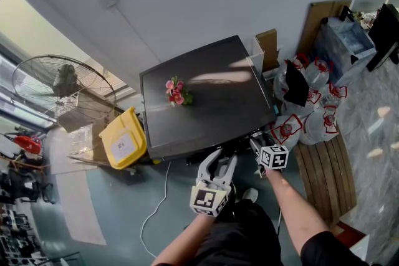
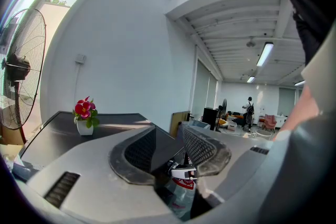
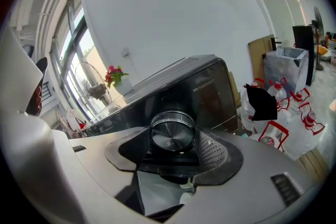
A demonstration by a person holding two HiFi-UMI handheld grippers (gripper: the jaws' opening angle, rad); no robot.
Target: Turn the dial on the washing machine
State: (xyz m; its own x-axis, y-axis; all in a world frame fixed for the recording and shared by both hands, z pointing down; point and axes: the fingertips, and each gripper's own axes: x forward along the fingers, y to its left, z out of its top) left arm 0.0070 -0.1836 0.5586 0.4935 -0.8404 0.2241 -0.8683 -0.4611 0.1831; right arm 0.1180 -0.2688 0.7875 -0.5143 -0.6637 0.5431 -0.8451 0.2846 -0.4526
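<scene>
The washing machine (image 1: 206, 103) is a dark glossy box against the wall; its front panel (image 3: 210, 92) fills the right gripper view. A round silver dial (image 3: 172, 134) sits on that panel, and my right gripper (image 3: 173, 150) is shut on it, one jaw against each side. From the head view the right gripper (image 1: 255, 145) is pressed to the machine's front edge and hides the dial. My left gripper (image 1: 222, 160) hovers just left of it, below the front edge, open with nothing between its fingers (image 2: 202, 149).
A small pot of pink flowers (image 1: 176, 91) stands on the machine's top. A yellow bin (image 1: 124, 139) and a standing fan (image 1: 59, 87) are to the left. Water bottles (image 1: 312, 103) and a wooden pallet (image 1: 324, 171) crowd the right. A white cable (image 1: 159, 209) runs across the floor.
</scene>
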